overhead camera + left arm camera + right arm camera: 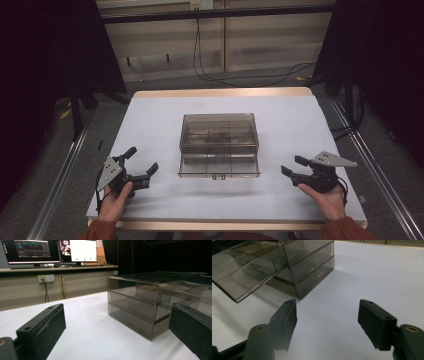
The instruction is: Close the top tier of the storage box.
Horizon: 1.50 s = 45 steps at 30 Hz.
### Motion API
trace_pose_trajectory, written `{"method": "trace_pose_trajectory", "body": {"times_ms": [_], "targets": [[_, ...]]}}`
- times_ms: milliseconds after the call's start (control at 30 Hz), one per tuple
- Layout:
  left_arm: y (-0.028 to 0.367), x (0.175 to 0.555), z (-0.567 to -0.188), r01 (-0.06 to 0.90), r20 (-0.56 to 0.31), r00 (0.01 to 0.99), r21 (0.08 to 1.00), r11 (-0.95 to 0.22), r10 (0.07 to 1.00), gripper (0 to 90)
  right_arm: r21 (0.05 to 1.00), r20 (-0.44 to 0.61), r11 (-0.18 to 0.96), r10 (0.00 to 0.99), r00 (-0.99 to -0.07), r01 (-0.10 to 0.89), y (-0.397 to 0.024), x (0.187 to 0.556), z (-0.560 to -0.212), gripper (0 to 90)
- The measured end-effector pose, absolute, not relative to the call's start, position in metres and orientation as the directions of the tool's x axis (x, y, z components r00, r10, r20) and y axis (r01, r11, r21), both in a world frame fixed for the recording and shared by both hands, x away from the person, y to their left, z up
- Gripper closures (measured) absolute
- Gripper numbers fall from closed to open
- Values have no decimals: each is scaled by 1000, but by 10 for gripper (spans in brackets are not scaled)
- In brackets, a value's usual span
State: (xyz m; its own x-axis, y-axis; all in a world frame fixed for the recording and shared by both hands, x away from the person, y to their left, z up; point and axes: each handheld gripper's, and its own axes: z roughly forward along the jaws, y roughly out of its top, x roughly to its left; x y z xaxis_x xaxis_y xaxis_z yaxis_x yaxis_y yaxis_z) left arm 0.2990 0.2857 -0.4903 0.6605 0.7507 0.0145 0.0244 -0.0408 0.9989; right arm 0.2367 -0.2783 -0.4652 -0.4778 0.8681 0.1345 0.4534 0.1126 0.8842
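Note:
A smoky clear plastic drawer box (pixel 218 134) stands in the middle of the white table (pixel 150 120), with one drawer (pixel 219 166) pulled out toward me. In the left gripper view the box (pixel 140 305) rises to the right; in the right gripper view the pulled drawer (pixel 249 275) juts out at the upper left. My left gripper (pixel 141 161) rests at the front left, jaws wide apart and empty. At the front right, my right gripper (pixel 294 165) is open too, with bare table between its jaws, pointing toward the box (pixel 312 267).
Beyond the table's far edge lie a floor cable (pixel 235 77) and a low wall; monitors (pixel 50 251) sit on a desk behind. Metal rails (pixel 372 165) run along both table sides. Dark curtains flank the scene.

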Motion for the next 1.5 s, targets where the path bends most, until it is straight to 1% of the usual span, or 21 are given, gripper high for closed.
{"method": "trace_pose_trajectory", "body": {"times_ms": [67,100,200,267,300,367,433,533,633,767,967,1133,1500], "targets": [[286,299,-490,24,17,661,999,-43,750,10,874,157,111,856,-493,472,-278,237,-465,360],[286,299,-490,22,21,659,999,-47,752,10,871,159,114,855,-494,478,-277,237,-465,362],[287,299,-490,21,26,661,998,-53,750,10,869,153,131,846,-511,477,-276,236,-463,431],[287,299,-490,21,26,661,998,-52,750,10,868,157,131,843,-515,478,-275,235,-463,445],[286,299,-490,22,20,661,999,-46,750,10,863,157,147,832,-532,484,-274,235,-462,501],[286,299,-490,22,19,660,999,-45,751,10,856,157,165,820,-551,489,-272,235,-463,524],[286,299,-490,21,23,659,999,-49,751,10,843,132,216,805,-578,494,-268,235,-463,569],[286,299,-490,23,17,662,999,-43,750,10,832,147,233,782,-606,503,-263,234,-463,612],[287,299,-490,21,26,660,998,-53,750,11,826,162,249,755,-636,506,-259,233,-463,686],[286,299,-490,23,16,662,999,-42,749,10,823,182,259,722,-667,505,-254,230,-462,766],[287,299,-490,21,26,661,998,-53,750,10,814,202,286,678,-707,506,-245,228,-462,859],[287,299,-490,20,26,661,998,-52,750,10,808,216,302,648,-730,506,-239,226,-462,900],[286,299,-490,23,21,661,999,-48,750,10,806,228,315,617,-753,502,-229,222,-461,900]]}}
